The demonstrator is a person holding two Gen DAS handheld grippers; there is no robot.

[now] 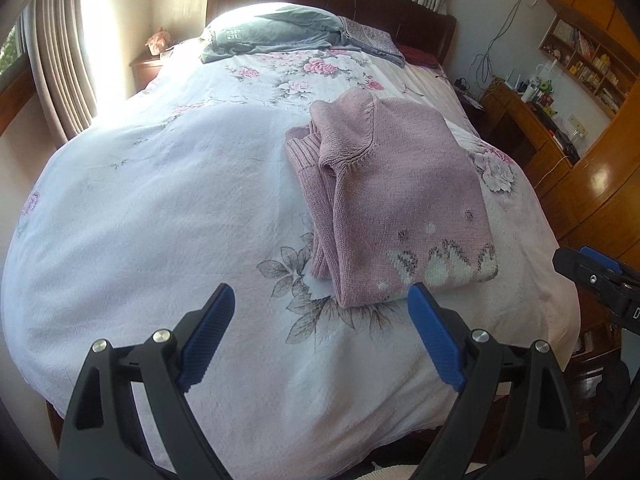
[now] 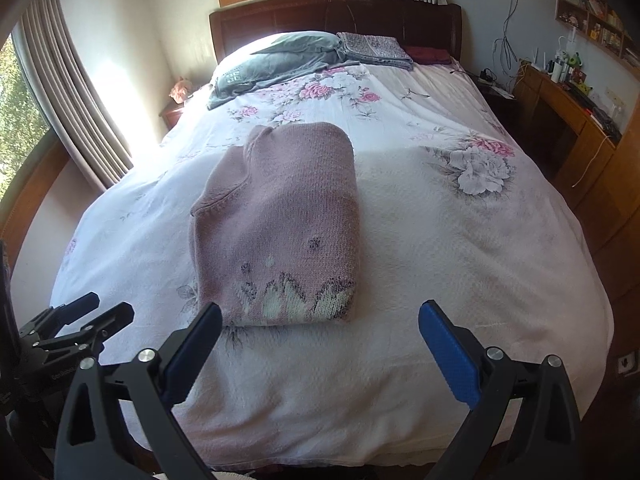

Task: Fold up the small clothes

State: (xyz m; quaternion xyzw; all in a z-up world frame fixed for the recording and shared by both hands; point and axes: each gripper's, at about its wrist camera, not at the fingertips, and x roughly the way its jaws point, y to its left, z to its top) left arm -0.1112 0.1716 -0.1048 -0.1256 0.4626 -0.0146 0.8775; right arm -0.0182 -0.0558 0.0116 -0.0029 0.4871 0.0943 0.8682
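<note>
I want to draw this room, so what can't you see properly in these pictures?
- Underside of the pink sweater: hidden by its own folds, both views.
- Right tool: cut off by the edge, left wrist view.
- Books on the shelf: too small to read.
- Pillow top: washed out by sunlight.
</note>
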